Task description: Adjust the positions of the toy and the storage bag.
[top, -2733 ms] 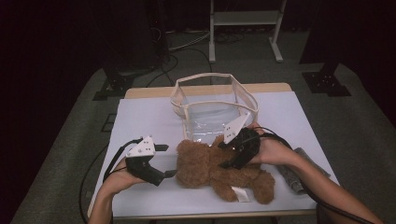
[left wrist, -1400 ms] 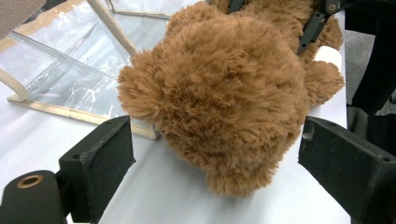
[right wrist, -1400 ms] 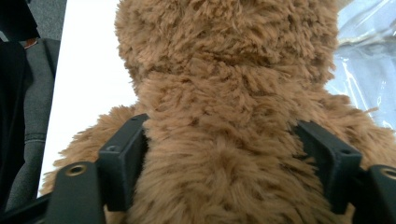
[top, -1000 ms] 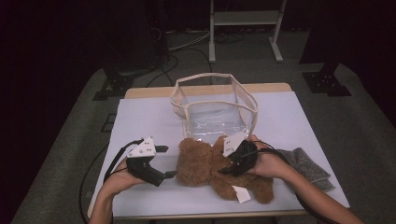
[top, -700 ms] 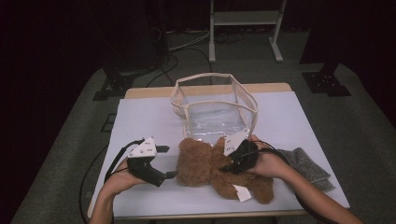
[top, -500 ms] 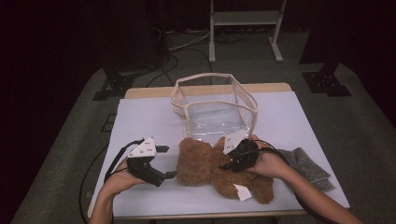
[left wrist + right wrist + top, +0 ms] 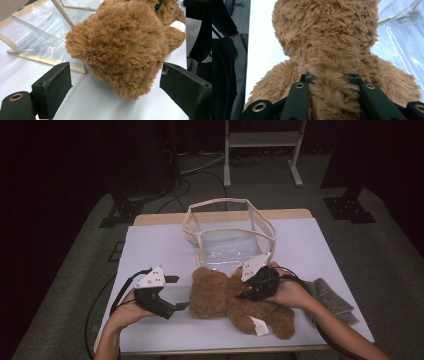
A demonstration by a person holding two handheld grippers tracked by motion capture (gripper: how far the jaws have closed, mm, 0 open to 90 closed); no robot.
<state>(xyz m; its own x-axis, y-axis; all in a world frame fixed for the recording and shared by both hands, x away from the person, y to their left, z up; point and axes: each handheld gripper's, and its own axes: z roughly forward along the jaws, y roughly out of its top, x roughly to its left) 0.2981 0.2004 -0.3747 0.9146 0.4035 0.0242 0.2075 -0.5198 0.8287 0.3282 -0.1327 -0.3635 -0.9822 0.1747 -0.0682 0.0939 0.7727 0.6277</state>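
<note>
Pinching the teddy bear (image 7: 235, 302) with jaws just closing, the right tool (image 7: 250, 292) should grip deep while the left tool (image 7: 175, 292) waits open.

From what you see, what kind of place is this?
Probably a lab or recording studio, not a home: dark curtains all around, cables on grey carpet, and one white-topped table.

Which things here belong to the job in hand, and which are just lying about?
In the job:
- brown teddy bear, pinched by the right gripper
- left gripper, open beside the bear's head
- clear plastic bag

Lying about:
- grey cloth
- metal stand behind the table
</note>
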